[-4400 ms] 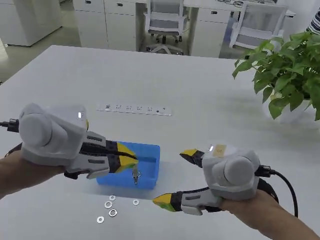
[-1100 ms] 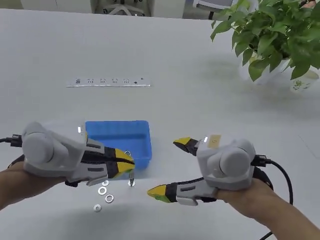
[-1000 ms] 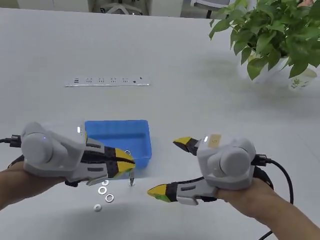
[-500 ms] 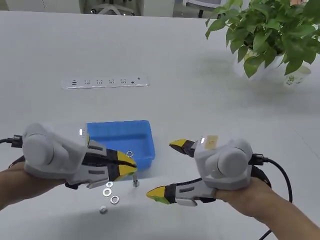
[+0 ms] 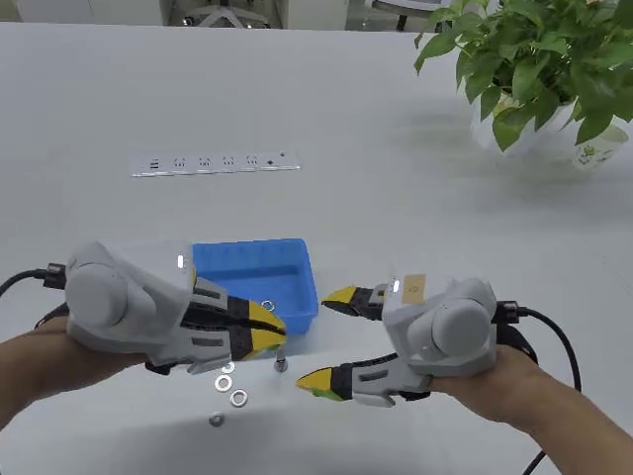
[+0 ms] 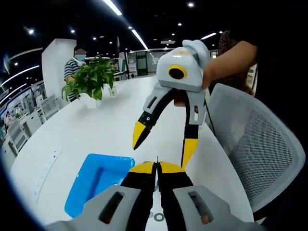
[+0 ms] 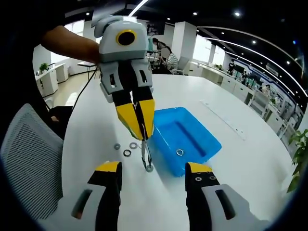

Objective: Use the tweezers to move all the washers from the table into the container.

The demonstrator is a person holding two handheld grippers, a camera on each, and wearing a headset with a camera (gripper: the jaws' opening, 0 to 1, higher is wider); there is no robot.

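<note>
My left gripper (image 5: 267, 331) is shut on thin metal tweezers (image 5: 280, 356) that point down at the table just in front of the blue container (image 5: 223, 259). A washer (image 7: 149, 168) sits at the tweezers' tip (image 7: 146, 156); whether it is lifted I cannot tell. One washer (image 5: 267, 307) lies inside the container (image 7: 204, 134). Several loose washers (image 5: 237, 398) lie on the table under the left gripper (image 7: 136, 113). My right gripper (image 5: 319, 337) hovers open right of the tweezers, nothing between its jaws; it faces me in the left gripper view (image 6: 161, 139).
A white power strip (image 5: 216, 161) lies beyond the container. A potted plant (image 5: 539, 69) stands at the far right of the white table. A mesh office chair (image 6: 255, 144) stands at the table's near edge. Bare tabletop lies between container and plant.
Since the oldest frame the left gripper carried the tweezers from above the container to the table in front of it, and a washer now lies in the container. Over the last second both grippers barely moved.
</note>
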